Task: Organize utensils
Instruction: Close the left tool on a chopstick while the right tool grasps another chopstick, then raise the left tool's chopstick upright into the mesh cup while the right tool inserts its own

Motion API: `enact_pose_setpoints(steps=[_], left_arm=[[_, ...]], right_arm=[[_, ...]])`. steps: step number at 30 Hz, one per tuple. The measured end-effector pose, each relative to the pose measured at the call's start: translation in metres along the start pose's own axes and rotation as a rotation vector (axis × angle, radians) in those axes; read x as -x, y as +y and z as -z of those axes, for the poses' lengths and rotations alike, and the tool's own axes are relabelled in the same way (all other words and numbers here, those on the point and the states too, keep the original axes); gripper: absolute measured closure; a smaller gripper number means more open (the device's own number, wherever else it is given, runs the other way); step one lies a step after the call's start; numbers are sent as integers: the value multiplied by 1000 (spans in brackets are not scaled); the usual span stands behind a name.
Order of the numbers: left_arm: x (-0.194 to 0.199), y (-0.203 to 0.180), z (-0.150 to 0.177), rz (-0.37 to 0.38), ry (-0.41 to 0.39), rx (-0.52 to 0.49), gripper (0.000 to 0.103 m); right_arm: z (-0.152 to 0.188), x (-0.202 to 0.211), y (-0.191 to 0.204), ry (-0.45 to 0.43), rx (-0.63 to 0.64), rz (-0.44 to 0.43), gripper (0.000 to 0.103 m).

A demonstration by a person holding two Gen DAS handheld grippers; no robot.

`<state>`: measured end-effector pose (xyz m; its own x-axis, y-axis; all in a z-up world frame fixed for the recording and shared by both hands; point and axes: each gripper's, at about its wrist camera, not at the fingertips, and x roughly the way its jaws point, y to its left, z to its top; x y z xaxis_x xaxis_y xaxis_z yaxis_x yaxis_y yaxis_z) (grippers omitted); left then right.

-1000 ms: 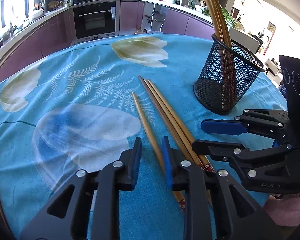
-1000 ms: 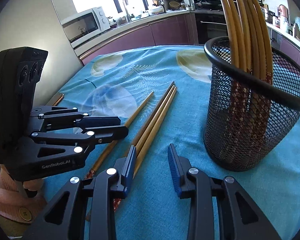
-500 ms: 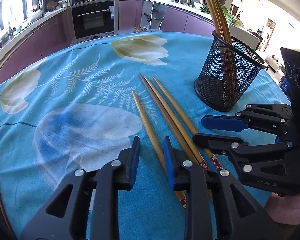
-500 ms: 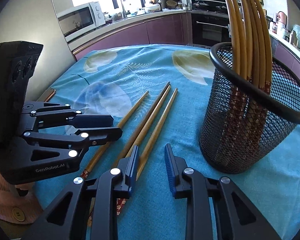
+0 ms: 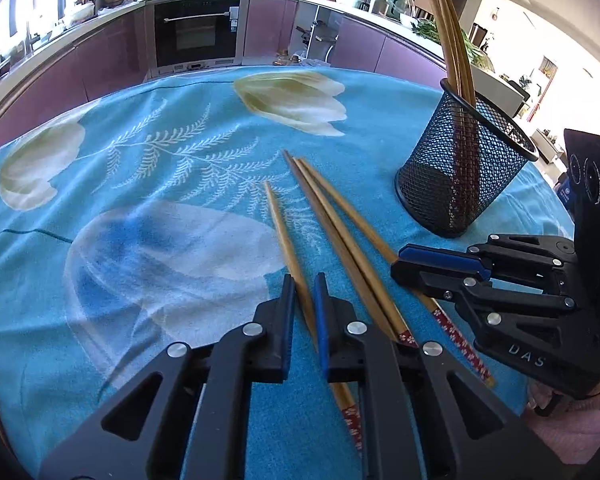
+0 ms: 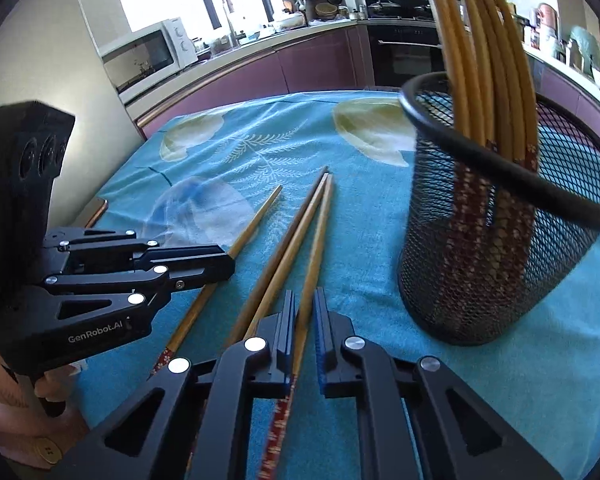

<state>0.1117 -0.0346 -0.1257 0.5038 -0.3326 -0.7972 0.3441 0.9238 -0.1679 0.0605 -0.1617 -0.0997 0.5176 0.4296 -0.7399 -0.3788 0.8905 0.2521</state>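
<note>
Left gripper (image 5: 303, 300) and right gripper (image 6: 303, 320) — each narrowed around a table-lying chopstick (image 5: 286, 236), contact unclear.

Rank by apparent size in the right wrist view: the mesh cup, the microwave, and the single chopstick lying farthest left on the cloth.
1. mesh cup, near the camera, so inflated.
2. chopstick, long but thin.
3. microwave, small only because far off.
</note>
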Motion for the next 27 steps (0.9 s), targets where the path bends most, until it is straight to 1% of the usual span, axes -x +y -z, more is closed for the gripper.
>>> enact_pose_setpoints(steps=[4,6,10,13,15,16,17,18,19,22,23,26,27], left_arm=[[3,-2,0,8,-12,6,96],[7,-6,1,20,-22,-3,100],[10,-10,2,34,-24,-20,100],[9,-10,4,29,-15,-27,99],[11,-10,5,19,-24,-34,96],[12,-11,6,15,-27,-51,88],[14,-12,7,14,-28,-71,82],[15,-14,8,0,-29,-86,74],[14,-15,9,-12,-27,-100,73],[6,-18,11,-24,7,-132,74],[2,-18,11,-23,18,-133,76],[-1,-18,9,-39,10,-136,84],[-2,-18,8,-41,11,-132,91]], right_arm=[[1,8,-2,-21,-9,-1,97],[1,12,0,-31,1,-13,97],[3,15,4,-15,27,-51,97],[5,13,6,6,39,-62,97],[6,11,7,20,47,-61,97],[6,10,7,26,49,-59,97],[7,11,5,30,49,-56,96],[8,11,5,36,49,-50,95],[8,9,5,39,51,-46,95],[7,7,6,45,56,-40,94],[7,7,6,46,59,-41,93],[4,3,7,47,69,-37,93],[4,3,7,48,73,-37,93]])
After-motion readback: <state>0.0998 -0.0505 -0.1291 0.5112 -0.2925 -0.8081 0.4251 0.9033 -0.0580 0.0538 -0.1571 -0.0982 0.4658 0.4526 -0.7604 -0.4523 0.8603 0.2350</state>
